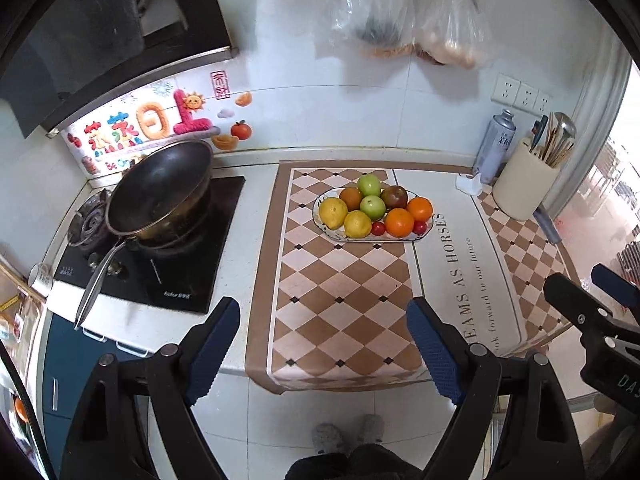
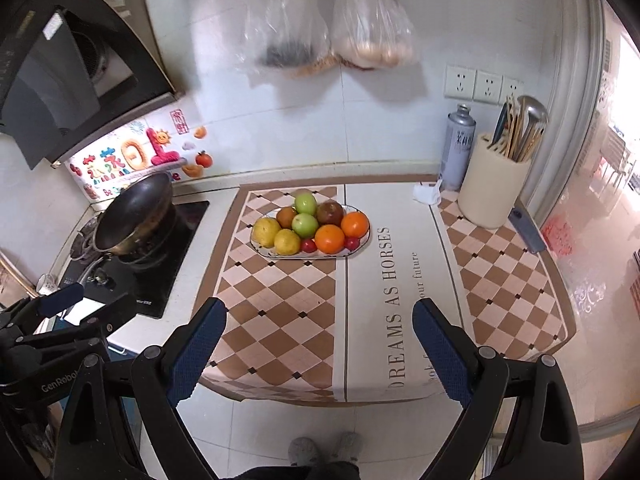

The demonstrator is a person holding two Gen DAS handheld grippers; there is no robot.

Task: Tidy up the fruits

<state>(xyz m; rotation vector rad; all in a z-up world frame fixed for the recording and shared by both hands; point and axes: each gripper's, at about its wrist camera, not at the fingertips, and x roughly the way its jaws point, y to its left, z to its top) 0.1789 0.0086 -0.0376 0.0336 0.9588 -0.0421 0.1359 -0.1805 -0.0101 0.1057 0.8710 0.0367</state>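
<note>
A white oval plate point(image 1: 427, 229) point(image 2: 260, 249) sits on the checkered mat at the back of the counter. It holds two yellow lemons point(image 1: 333, 213) point(image 2: 265, 232), two green apples point(image 1: 372, 207) point(image 2: 305, 225), two oranges point(image 1: 399, 222) point(image 2: 329, 239), a brown fruit, a dark red-green fruit and two small red tomatoes point(image 1: 378, 228) point(image 2: 308, 245). My left gripper point(image 1: 324, 320) is open and empty, held over the counter's front edge, well short of the plate. My right gripper point(image 2: 320, 320) is open and empty too, likewise near the front edge.
A black wok point(image 1: 160, 192) point(image 2: 132, 212) stands on the stove at the left. A cream utensil holder point(image 1: 524, 184) point(image 2: 494, 184), a spray can point(image 1: 494, 146) point(image 2: 458, 148) and a white scrap point(image 2: 428, 193) are at the back right. Plastic bags point(image 2: 328, 20) hang on the wall.
</note>
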